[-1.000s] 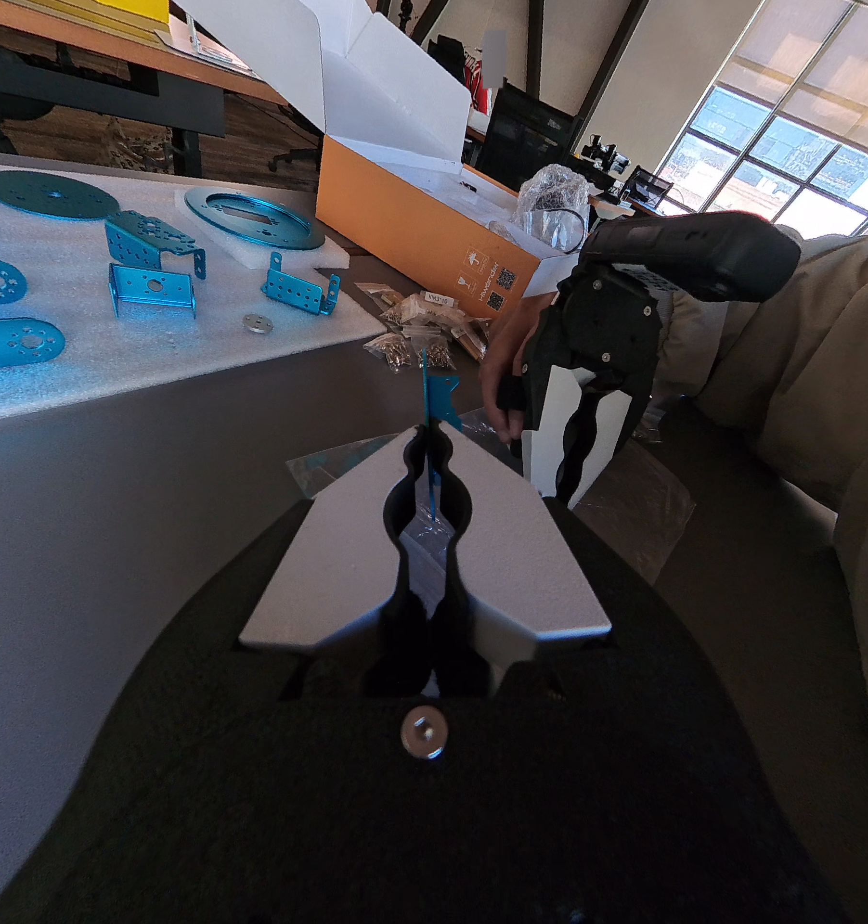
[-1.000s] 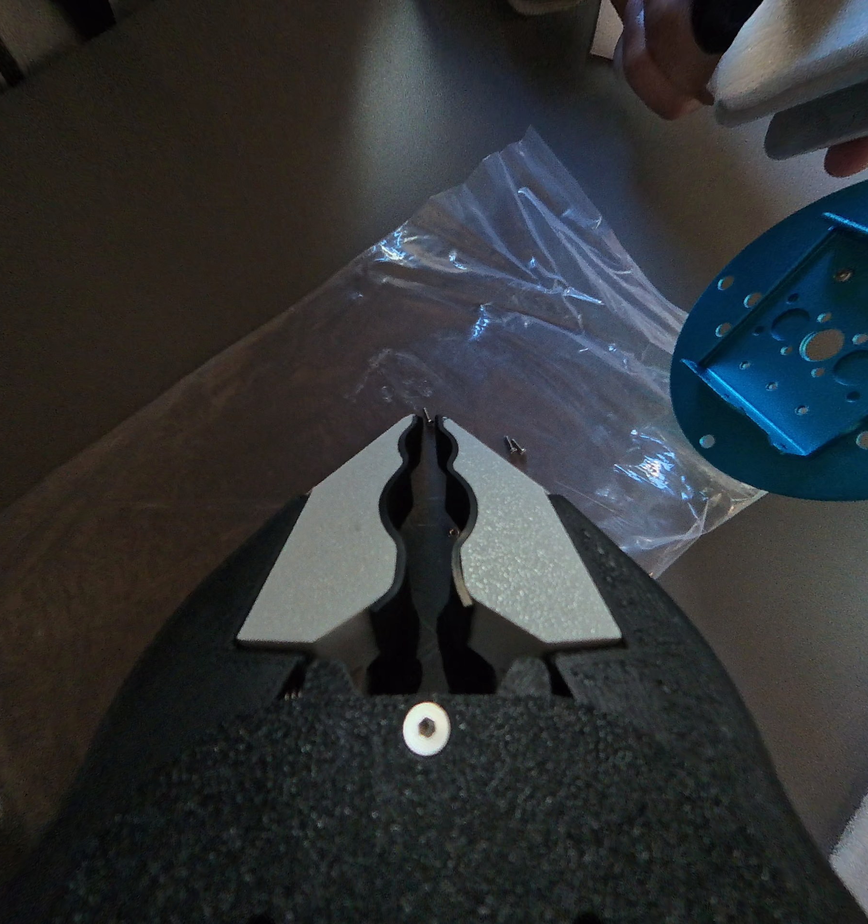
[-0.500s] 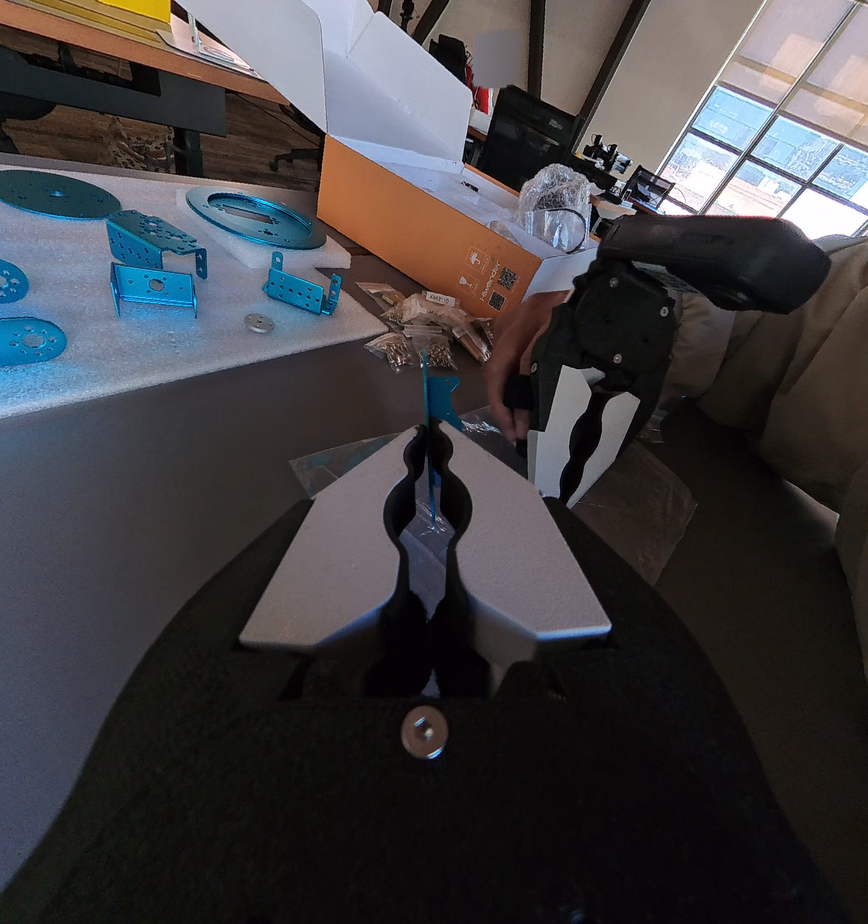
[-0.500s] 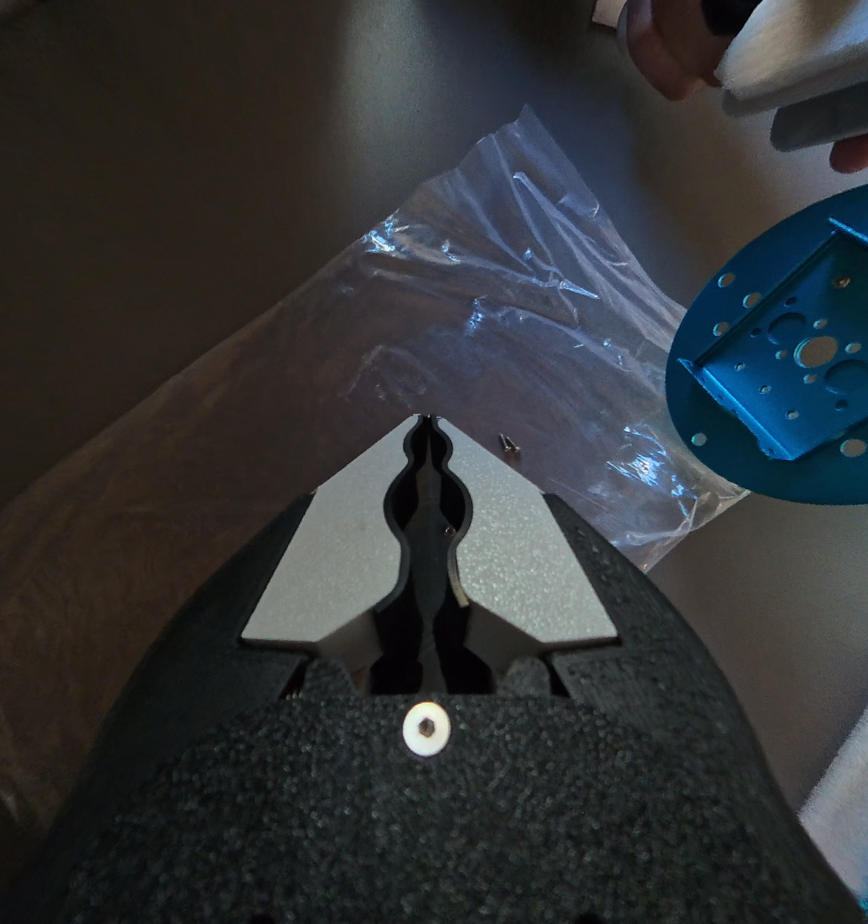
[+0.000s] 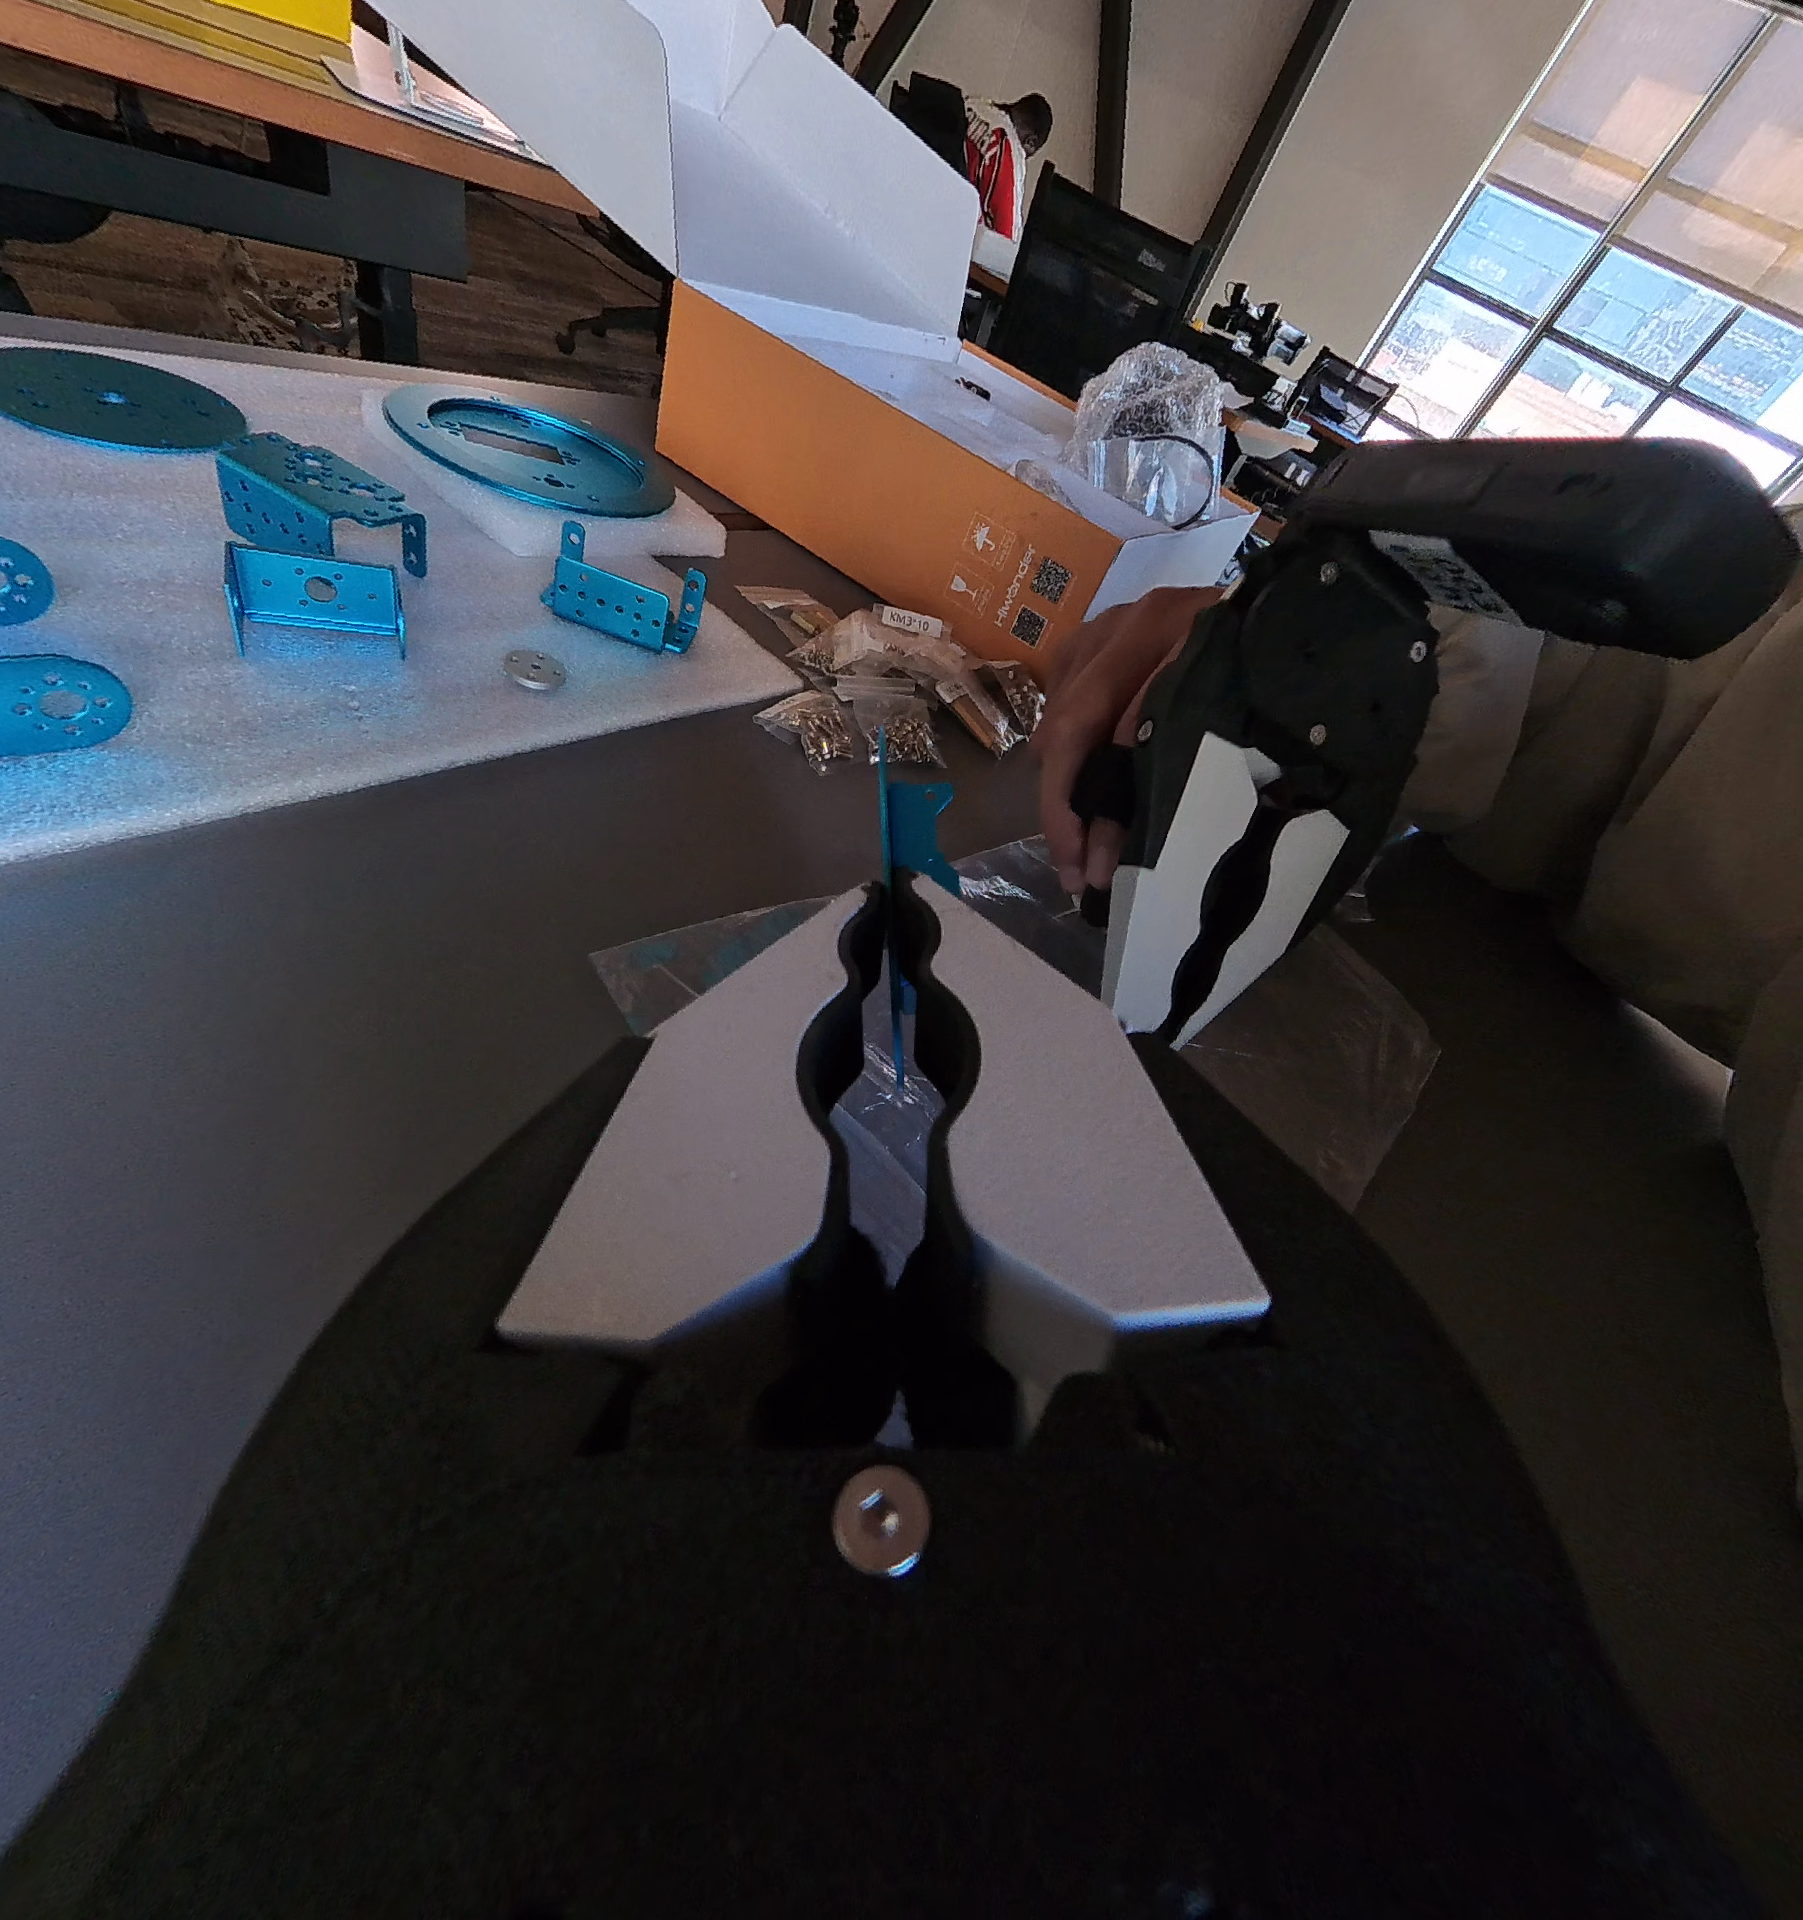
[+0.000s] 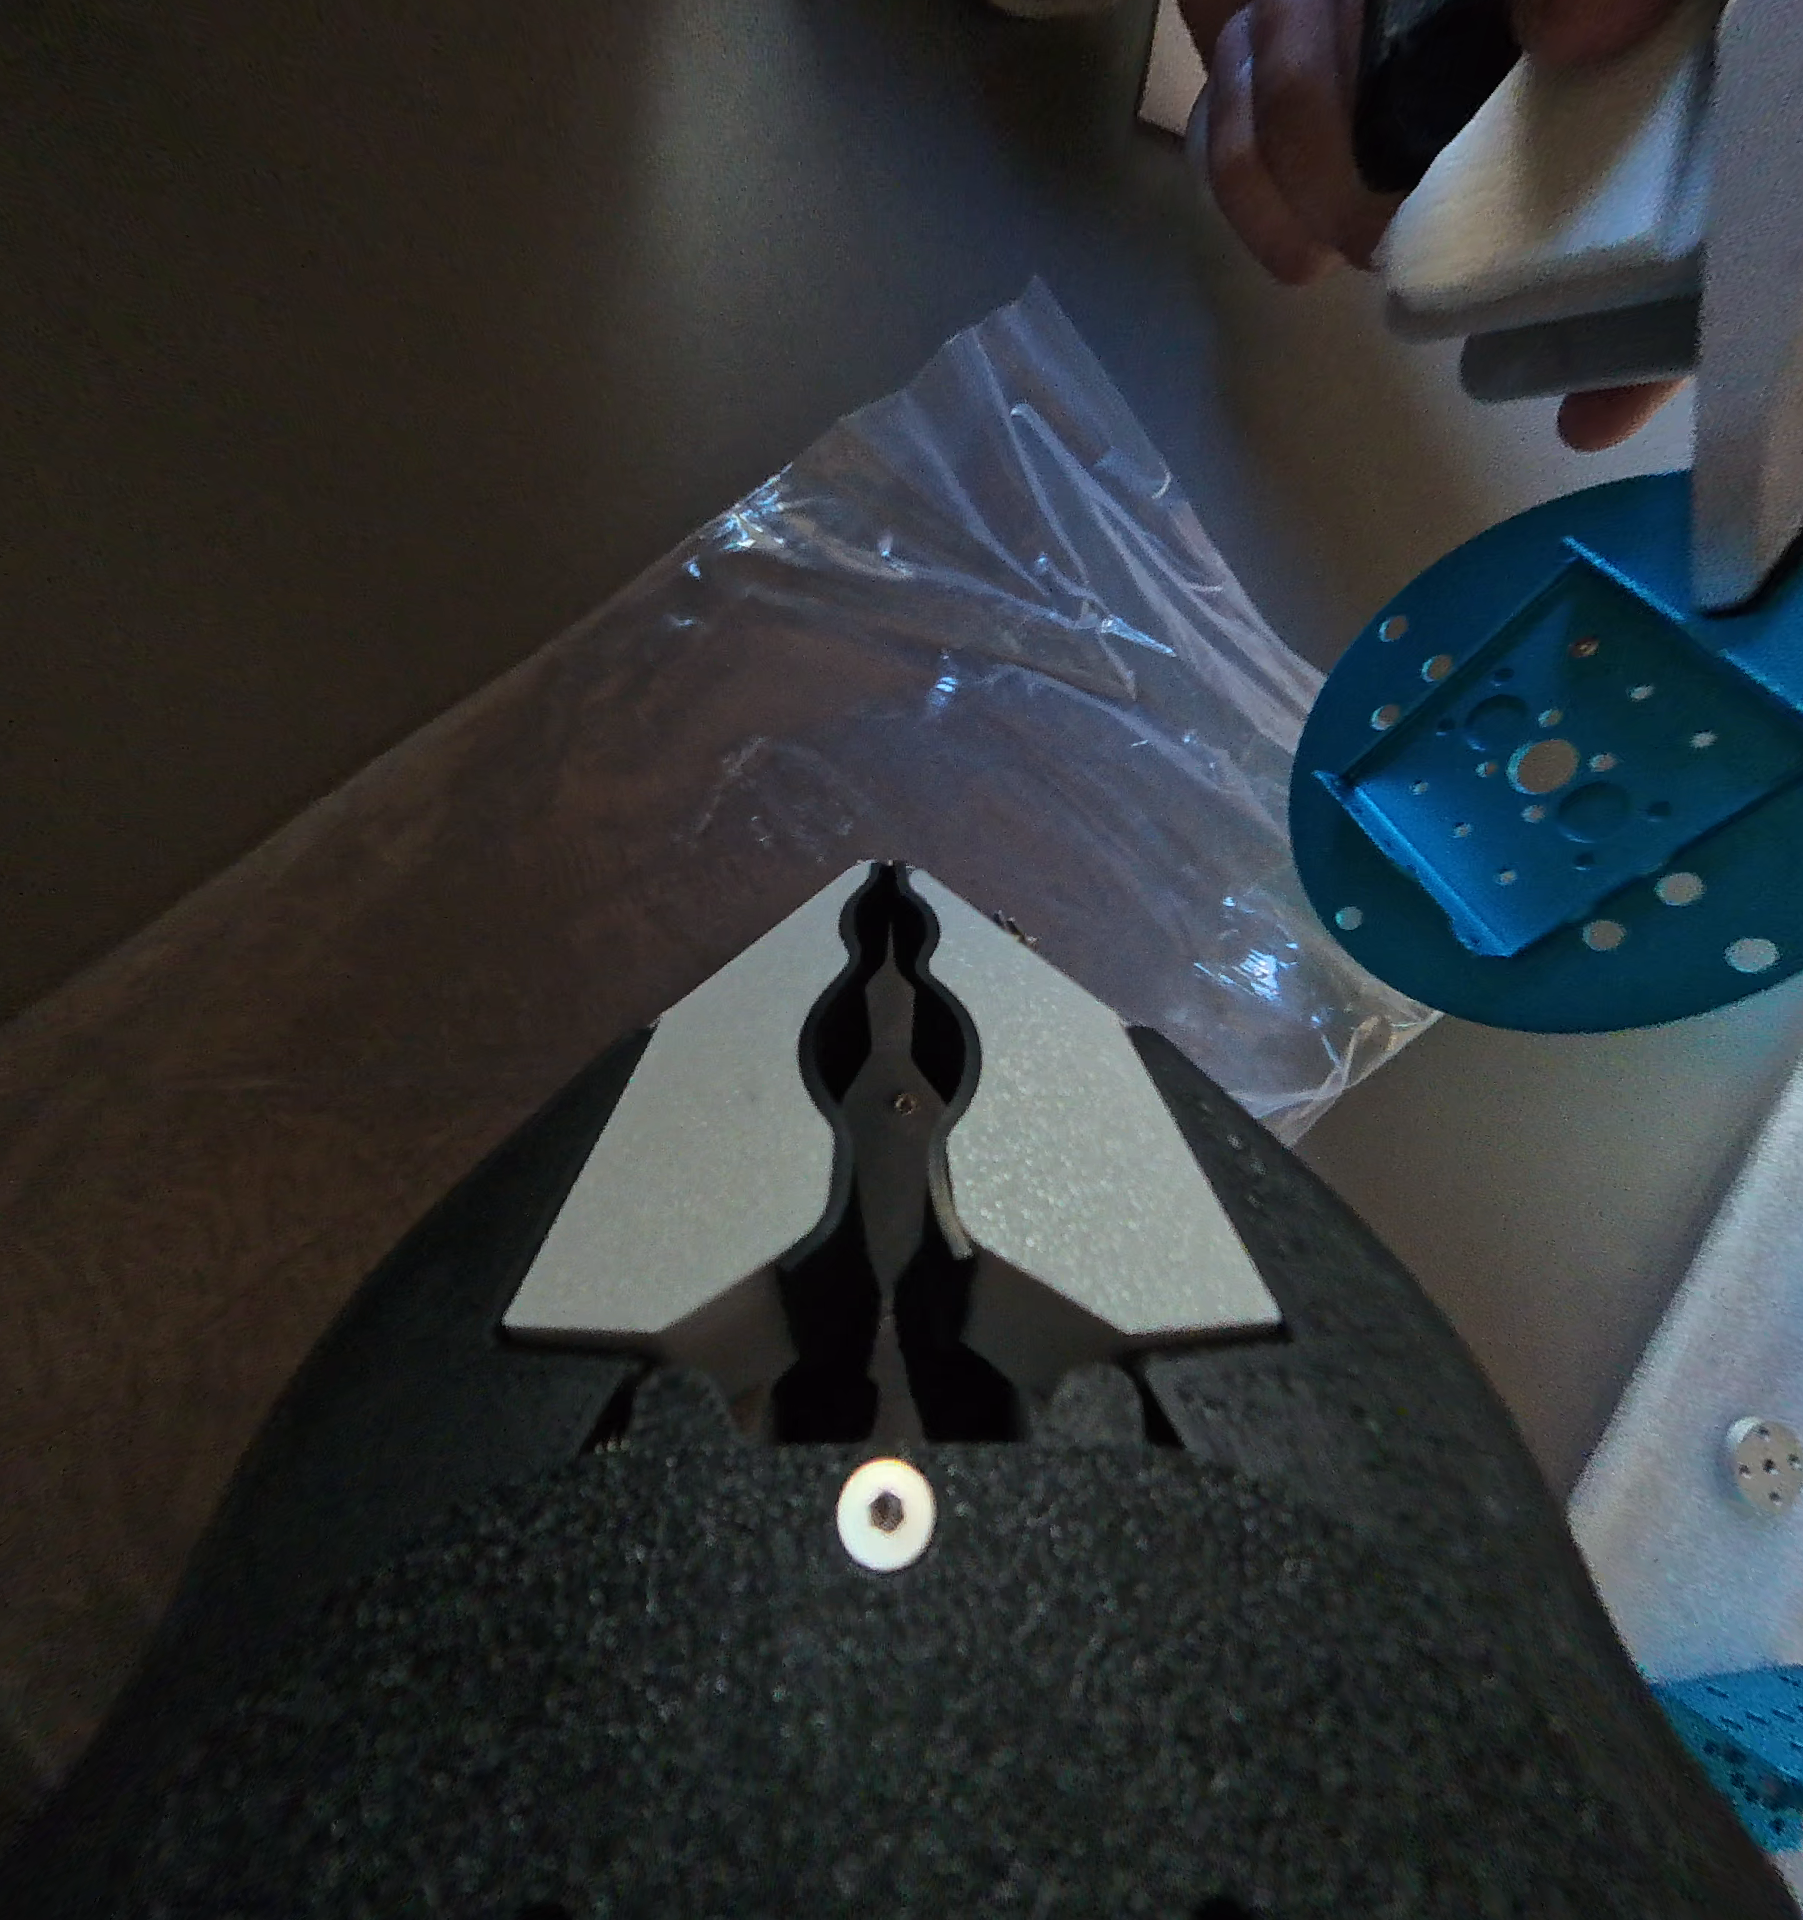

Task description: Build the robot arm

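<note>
1. My left gripper (image 5: 892,894) pinches a blue disc (image 6: 1562,769) edge-on, held upright above the table (image 5: 357,987); a bracket (image 6: 1572,769) sits against the disc's face.
2. My right gripper (image 6: 889,871) is pressed together over a clear bag (image 6: 980,665) near the table's middle; it may be pinching a tiny screw, though the tips are too dark to tell.
3. A loose screw (image 6: 1013,928) lies on the bag just beside it.
4. More blue parts (image 5: 305,540) rest on white foam (image 5: 253,758) at the table's left edge.

My left tool (image 5: 892,894) has a grainy black body, two pale grey wedge fingers (image 5: 710,1122) edged with wavy black pads, and one silver screw. My right tool (image 6: 889,873) matches it, with a white hex screw. I wear a beige sleeve (image 5: 1645,790).
</note>
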